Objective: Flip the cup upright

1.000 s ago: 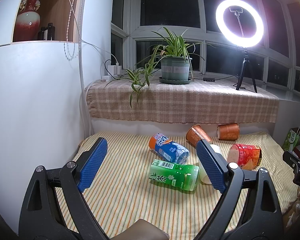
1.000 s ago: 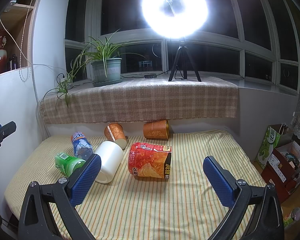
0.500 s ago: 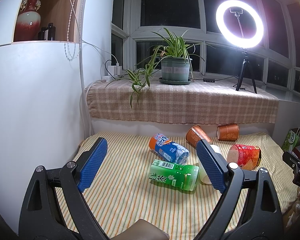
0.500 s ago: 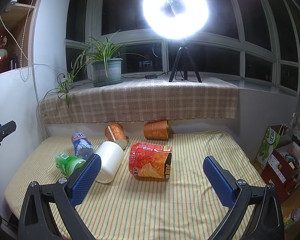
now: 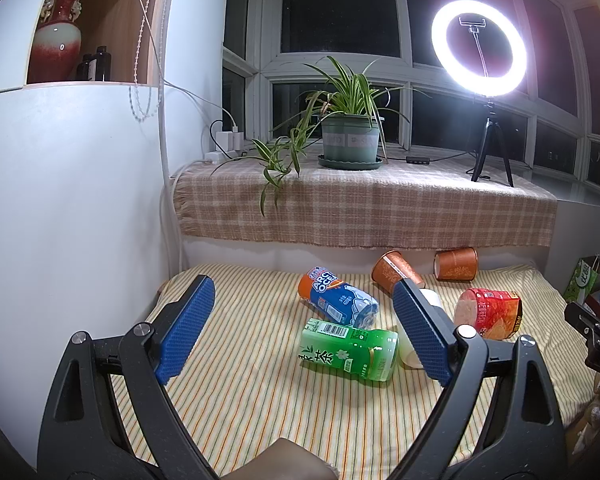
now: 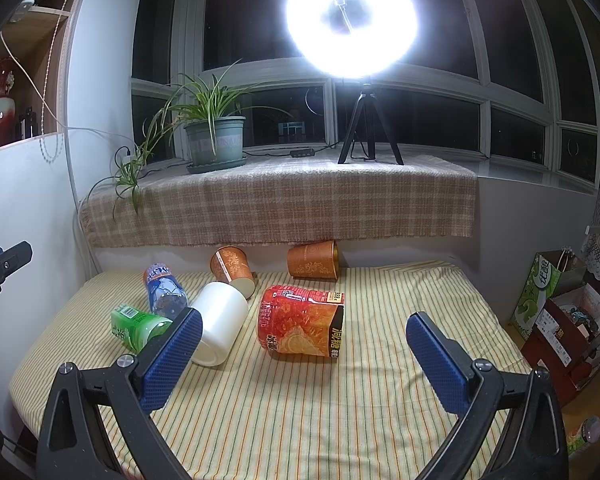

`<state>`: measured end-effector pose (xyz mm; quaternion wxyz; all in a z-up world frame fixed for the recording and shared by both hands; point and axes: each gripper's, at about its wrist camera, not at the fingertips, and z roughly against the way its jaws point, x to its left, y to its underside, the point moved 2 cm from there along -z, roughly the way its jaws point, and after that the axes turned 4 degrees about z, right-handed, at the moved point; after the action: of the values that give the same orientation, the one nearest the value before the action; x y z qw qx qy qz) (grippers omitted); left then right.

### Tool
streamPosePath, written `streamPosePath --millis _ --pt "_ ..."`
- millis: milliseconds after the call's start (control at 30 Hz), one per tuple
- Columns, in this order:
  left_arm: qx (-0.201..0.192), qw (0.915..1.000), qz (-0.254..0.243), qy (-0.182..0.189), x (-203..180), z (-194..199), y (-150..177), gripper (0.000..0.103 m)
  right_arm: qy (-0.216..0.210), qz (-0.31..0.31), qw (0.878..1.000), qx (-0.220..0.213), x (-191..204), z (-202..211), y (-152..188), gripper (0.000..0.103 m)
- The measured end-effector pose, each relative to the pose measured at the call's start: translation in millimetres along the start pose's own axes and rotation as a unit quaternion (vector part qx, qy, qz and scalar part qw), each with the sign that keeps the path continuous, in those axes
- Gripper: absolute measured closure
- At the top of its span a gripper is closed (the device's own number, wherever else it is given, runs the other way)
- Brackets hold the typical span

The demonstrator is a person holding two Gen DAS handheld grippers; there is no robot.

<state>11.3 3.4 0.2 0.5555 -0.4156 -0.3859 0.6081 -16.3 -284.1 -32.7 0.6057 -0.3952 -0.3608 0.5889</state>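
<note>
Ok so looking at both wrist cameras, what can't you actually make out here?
- White cup, left wrist view: mostly hidden behind the left gripper's right finger.
- Green tea bottle, right wrist view: partly covered by the right gripper's left finger.
- Ring light, right wrist view: glare washes out its centre.
- Small print on the red noodle cup: too small.

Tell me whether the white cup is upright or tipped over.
Tipped over. The white cup lies on its side on the striped cloth, its round end facing the camera.
</note>
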Motion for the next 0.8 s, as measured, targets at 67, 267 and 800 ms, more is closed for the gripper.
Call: streamPosePath --millis 67,267,800 --pt "0.0 1.0 0.0 0.0 0 0 0 0.01 0.0 0.0 1.0 0.0 0 0 0 0.0" --pt "0.002 1.0 0.001 0.0 1 1 -2 0.01 -0.001 0.001 1.0 0.0 0 0 1 0.0" --pt "0.03 0.9995 0.001 -0.007 16 -15 9 0.01 -0.062 0.027 0.997 0.046 14 -46 -19 0.0"
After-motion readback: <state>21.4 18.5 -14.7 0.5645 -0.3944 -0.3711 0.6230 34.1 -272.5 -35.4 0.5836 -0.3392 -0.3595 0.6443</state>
